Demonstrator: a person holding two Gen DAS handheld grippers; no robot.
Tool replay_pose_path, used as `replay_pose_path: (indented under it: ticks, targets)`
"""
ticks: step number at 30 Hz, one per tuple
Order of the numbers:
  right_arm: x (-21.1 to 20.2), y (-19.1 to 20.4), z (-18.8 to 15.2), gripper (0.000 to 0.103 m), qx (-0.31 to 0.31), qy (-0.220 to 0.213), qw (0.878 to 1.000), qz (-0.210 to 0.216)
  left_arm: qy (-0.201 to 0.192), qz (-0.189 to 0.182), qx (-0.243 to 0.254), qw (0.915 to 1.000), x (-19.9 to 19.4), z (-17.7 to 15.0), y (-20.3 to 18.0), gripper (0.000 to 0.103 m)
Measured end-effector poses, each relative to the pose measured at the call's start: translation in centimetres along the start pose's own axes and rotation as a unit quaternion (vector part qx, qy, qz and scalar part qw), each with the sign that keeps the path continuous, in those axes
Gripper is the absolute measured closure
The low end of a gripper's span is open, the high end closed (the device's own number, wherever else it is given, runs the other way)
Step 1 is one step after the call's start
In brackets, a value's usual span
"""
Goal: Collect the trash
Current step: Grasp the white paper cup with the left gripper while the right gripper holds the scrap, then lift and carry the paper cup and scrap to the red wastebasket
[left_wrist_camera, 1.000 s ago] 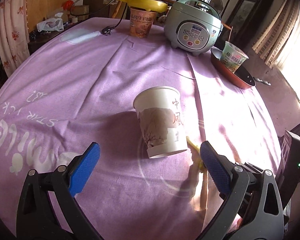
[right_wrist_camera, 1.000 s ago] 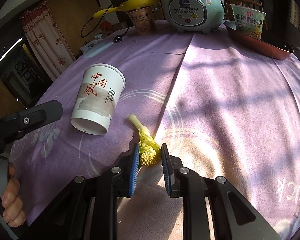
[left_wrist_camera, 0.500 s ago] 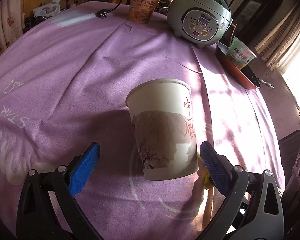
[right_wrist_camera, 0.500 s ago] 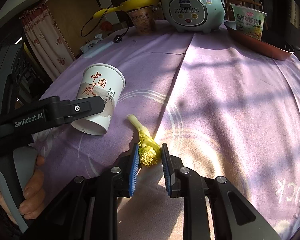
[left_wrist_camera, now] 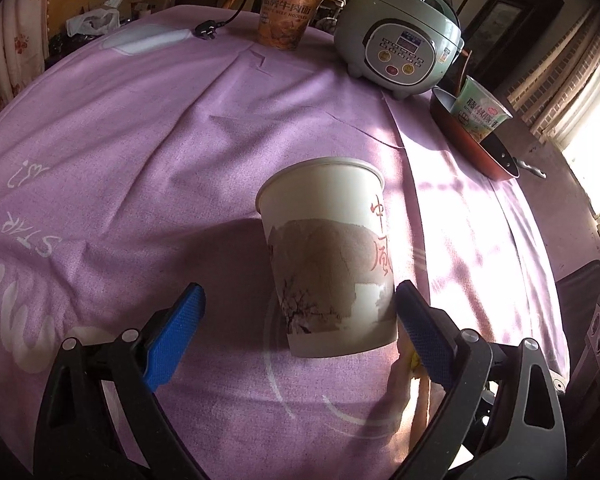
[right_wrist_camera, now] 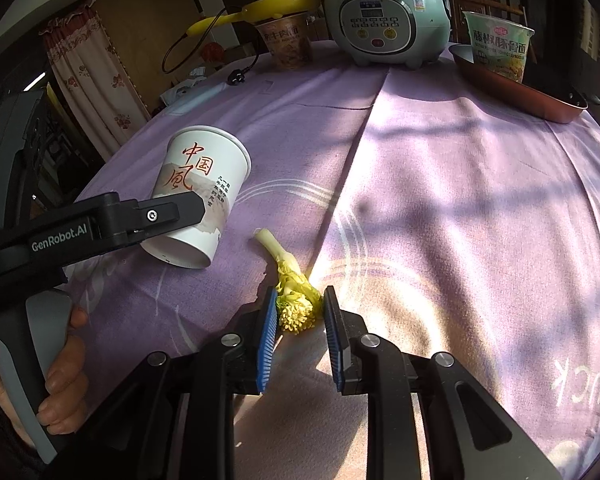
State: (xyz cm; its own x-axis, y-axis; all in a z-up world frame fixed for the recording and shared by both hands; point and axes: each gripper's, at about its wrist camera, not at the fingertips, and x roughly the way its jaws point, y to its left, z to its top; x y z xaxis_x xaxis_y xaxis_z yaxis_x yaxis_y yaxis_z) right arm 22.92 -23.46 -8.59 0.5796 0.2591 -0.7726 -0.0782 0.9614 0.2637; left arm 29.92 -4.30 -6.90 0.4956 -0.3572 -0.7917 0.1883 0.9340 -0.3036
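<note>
A white paper cup [left_wrist_camera: 332, 256] with red Chinese characters stands upright on the purple tablecloth [left_wrist_camera: 140, 128]. My left gripper [left_wrist_camera: 296, 336] is open, its blue pads on either side of the cup's lower part; the right pad is at the cup's wall. The cup also shows in the right wrist view [right_wrist_camera: 200, 196], with the left gripper's finger across it. My right gripper [right_wrist_camera: 298, 324] is shut on the leafy end of a yellow-green vegetable scrap [right_wrist_camera: 290, 280] that lies on the cloth.
At the far side stand a pale green rice cooker [left_wrist_camera: 400, 44], a brown noodle cup [left_wrist_camera: 286, 16] under a yellow ladle, and a green noodle cup [left_wrist_camera: 480, 110] in a red pan [left_wrist_camera: 496, 156]. A black plug [left_wrist_camera: 206, 32] lies far left.
My left gripper has moved forward until the cup sits between its open fingers. My right gripper has stayed still on the vegetable scrap.
</note>
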Motion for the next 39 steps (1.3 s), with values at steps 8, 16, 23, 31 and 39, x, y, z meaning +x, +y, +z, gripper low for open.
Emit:
replay_pose_path:
  ticks: [8,16,23,31,39]
  targets:
    - [0.0,0.0,0.0,0.079,0.000,0.000,1.000,0.000,0.007,-0.014,0.031,0.9994,0.5,-0.3,-1.5,0.032]
    - [0.0,0.1,-0.1,0.079,0.001,0.000,1.000,0.000,0.013,-0.004,0.043,0.9990,1.3,-0.4,-1.9,0.045]
    - [-0.1,0.0,0.0,0.079,0.002,0.000,1.000,0.002,-0.018,-0.002,0.037,0.9991,-0.1,-0.2,-1.5,0.045]
    - [-0.5,0.2,0.1,0.089,-0.003,-0.011,1.000,0.007,-0.029,0.007,0.047,0.9985,-0.7,-0.3,-1.8,0.045]
    - [-1.4,0.2,0.2,0.089,-0.002,-0.027,1.000,0.015,-0.040,0.015,0.048,0.9980,-1.2,-0.4,-1.6,0.045]
